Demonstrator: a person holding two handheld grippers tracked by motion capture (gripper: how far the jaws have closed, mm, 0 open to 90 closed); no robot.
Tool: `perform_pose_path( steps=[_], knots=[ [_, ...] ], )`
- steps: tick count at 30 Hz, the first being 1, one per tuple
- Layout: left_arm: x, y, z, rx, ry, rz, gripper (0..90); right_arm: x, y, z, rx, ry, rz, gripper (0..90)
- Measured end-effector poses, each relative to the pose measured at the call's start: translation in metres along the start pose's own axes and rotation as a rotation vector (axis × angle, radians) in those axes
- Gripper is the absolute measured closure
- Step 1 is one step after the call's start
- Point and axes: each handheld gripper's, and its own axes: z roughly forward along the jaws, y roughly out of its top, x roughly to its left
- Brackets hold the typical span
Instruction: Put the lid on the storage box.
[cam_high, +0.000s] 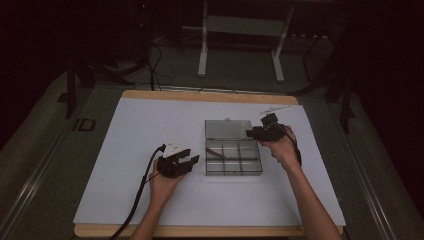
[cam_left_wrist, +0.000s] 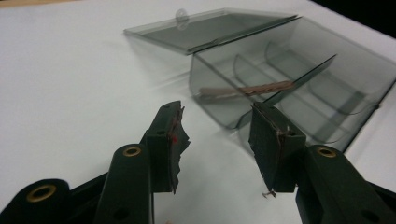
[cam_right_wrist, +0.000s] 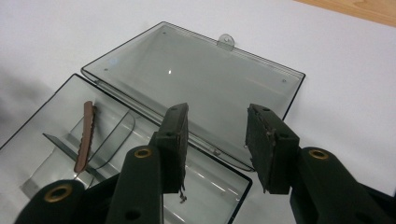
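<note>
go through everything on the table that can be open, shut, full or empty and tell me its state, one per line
Box: open, one brown clip in the left compartment, the other compartments look empty.
Lid: swung fully back, lying flat on the table.
Clip: lying in the box, leaning on a divider.
Left tongs: open, nothing between them, just short of the box.
Right tongs: open, nothing between them, over the box's hinge edge.

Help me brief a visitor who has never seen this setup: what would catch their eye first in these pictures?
First, the smoky clear compartment box in the middle of the white table, its lid lying open flat behind it. A slim brown clip rests across a divider in the box's left part. The left gripper, jaws open and empty, sits left of the box, and the right gripper, also empty, hovers at the box's far right corner.
</note>
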Motion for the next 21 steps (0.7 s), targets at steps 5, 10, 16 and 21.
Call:
perform_pose_path(
  steps=[5,10,16,21],
  knots=[
    [-0.01,0.005,0.001,0.006,-0.02,0.018,55.6,-0.004,-0.003,0.002,-0.001,0.001,0.014,58.4],
    [-0.017,0.008,0.003,0.011,-0.039,0.014,56.1,-0.007,-0.005,0.002,-0.001,0.003,0.027,57.4],
    [-0.024,0.007,0.008,0.031,-0.054,0.009,59.0,-0.011,-0.007,0.004,0.002,0.006,0.038,56.5],
    [-0.028,0.006,0.013,0.045,-0.062,0.011,60.2,-0.013,-0.009,0.006,-0.001,0.012,0.049,56.5]
  ],
)
